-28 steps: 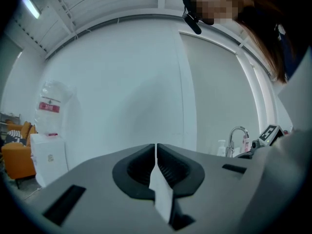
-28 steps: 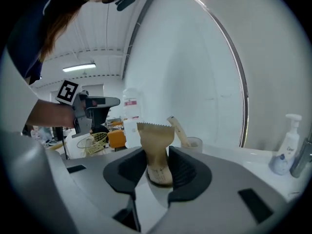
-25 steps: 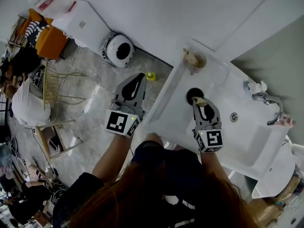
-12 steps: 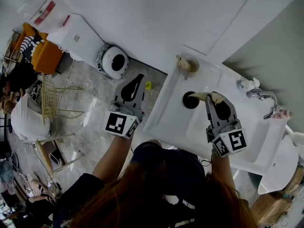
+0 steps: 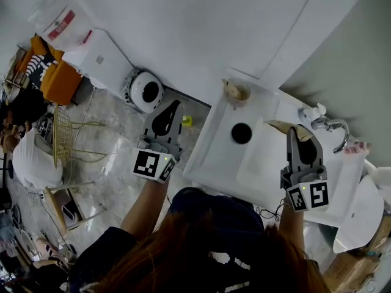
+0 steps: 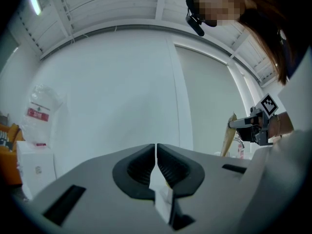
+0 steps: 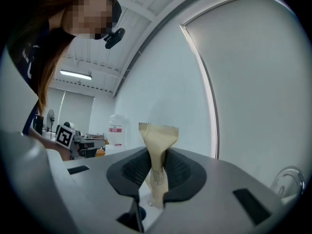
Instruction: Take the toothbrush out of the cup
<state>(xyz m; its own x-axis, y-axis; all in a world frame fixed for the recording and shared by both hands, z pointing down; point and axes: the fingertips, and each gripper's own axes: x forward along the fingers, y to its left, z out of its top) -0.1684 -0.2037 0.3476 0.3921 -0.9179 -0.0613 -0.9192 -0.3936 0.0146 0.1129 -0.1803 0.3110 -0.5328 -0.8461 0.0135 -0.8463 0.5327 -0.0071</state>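
A black cup (image 5: 241,133) stands on the white sink counter (image 5: 214,157), seen from above. The toothbrush (image 5: 278,126), in a beige paper wrapper, is out of the cup and hangs in the air to its right, over the basin. My right gripper (image 5: 294,129) is shut on it; its jaws have just been closing on the wrapper (image 7: 157,145), which sticks up between the pads. My left gripper (image 5: 173,105) is shut and empty, held over the floor left of the counter. Its jaws meet with nothing between them (image 6: 156,150). The left gripper view shows the toothbrush (image 6: 227,139) at far right.
A second cup (image 5: 236,91) stands at the counter's back corner. A chrome tap (image 5: 335,128) is beyond the basin (image 5: 263,160). On the floor are a round white robot vacuum (image 5: 146,91), a small yellow object (image 5: 186,121) and a wire chair (image 5: 67,127).
My right gripper has lifted the wrapped toothbrush out of the black cup and carried it up and to the right. My left gripper has risen a little.
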